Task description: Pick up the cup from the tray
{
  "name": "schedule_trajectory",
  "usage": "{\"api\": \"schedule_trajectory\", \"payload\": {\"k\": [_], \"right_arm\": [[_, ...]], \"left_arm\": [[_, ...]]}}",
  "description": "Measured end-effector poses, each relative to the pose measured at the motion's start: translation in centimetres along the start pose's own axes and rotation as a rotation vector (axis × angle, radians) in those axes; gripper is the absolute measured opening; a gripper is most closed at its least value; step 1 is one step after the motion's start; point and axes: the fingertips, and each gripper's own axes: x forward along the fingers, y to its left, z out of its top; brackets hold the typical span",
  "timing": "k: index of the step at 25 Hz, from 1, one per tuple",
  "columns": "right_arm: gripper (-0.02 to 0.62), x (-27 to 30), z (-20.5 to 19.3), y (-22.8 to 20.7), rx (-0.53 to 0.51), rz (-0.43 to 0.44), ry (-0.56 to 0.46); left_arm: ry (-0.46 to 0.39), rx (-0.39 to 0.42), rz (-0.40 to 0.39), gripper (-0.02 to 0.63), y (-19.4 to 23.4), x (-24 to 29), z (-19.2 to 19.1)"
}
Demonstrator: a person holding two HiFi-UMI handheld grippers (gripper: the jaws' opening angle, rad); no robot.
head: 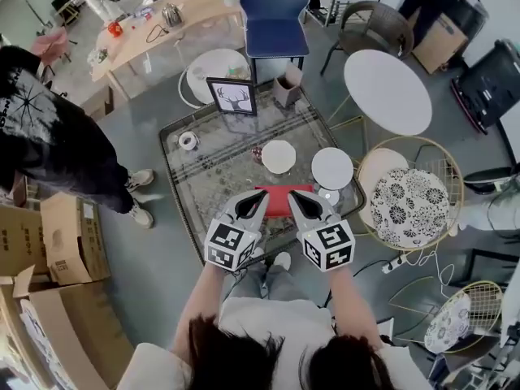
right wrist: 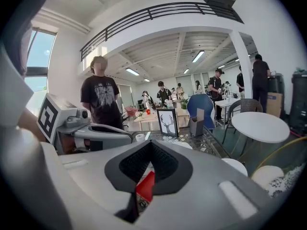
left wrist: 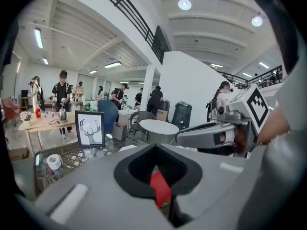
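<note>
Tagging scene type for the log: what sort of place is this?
Likely an open-plan office lounge or café-style common area: glass coffee table, round white table, and people gathered at a long wooden table.

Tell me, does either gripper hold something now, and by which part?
Nothing is held. The left gripper and the right gripper both have their jaws together and empty, above the red tray.

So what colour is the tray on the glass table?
The tray is red; the head view shows it best.
</note>
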Motion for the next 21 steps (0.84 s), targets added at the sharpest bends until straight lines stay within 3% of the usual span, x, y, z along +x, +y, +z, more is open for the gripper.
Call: {"api": "schedule_trajectory", "payload": {"k": [5, 21], "right_arm": [[0.023, -1.1, 0.2, 1.6, -0.031, -0.011, 0.007], [0.023, -3.1, 1.4, 2.3, -0.087, -0.04, -0.017]], "left_arm": [[-0.005, 0.05, -0.013, 0.0, -1.7, -0.9, -0.3], [-0.019, 0.081, -0.01, 0.0, -2.6, -2.5, 0.4]]}}
